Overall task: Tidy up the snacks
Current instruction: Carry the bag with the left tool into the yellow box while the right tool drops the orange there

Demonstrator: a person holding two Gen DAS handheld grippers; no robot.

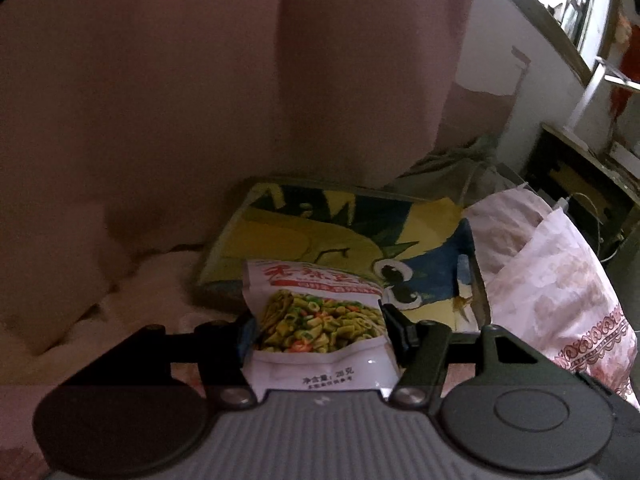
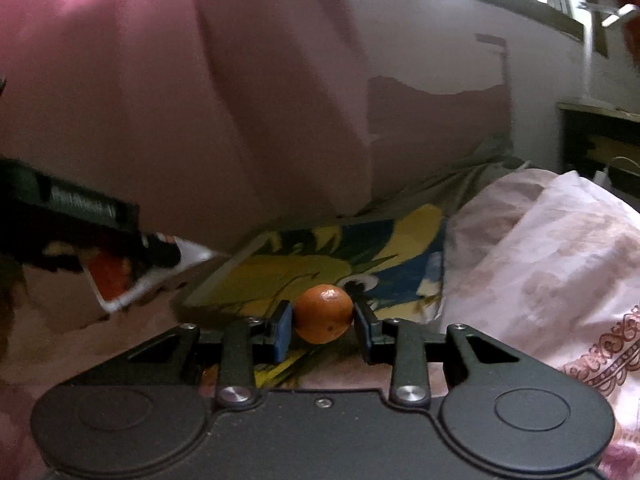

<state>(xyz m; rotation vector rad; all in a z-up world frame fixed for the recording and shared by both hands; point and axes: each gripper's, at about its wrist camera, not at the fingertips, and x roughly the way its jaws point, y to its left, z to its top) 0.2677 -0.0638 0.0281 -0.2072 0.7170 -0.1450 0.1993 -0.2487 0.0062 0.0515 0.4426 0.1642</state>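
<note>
left gripper [image 1: 318, 330]: clamped on a snack packet [image 1: 320, 320], one pad on each side edge, packet upright between them
snack packet: white, red lettering on top, photo of a green chopped dish with red bits in the middle, small black print at the bottom; lifted above the near edge of the cartoon cushion [image 1: 340, 236]
right gripper [image 2: 322, 326]: clamped on a small orange [image 2: 324, 314], blue pad on its left side, dark pad on its right
orange: round, one shiny spot on top, held just above the near edge of the cartoon cushion, not resting on it
left gripper seen from right wrist view: dark and blurred, to the left of the cartoon cushion, a red and white packet corner sticking out below it
cartoon cushion: flat, yellow, blue and dark green print with a big cartoon eye; lies on a pink bedspread [image 2: 132, 340]
floral bedding [image 1: 560, 280]: pale pink, bunched up, touching the right side of the cartoon cushion; patterned border [image 2: 608, 344] along its near edge
green cloth [image 1: 452, 164]: crumpled, just behind the far right corner of the cartoon cushion
pink curtain [image 2: 200, 100]: hangs behind the cartoon cushion, fills the left and centre of both views
wall [image 2: 440, 40]: white above, a pinkish patch lower down, behind and right of the cartoon cushion
window [image 1: 576, 4]: bright, high on the far right
dark cabinet [image 1: 580, 176]: far right, beyond the floral bedding; contents too blurred to tell
</note>
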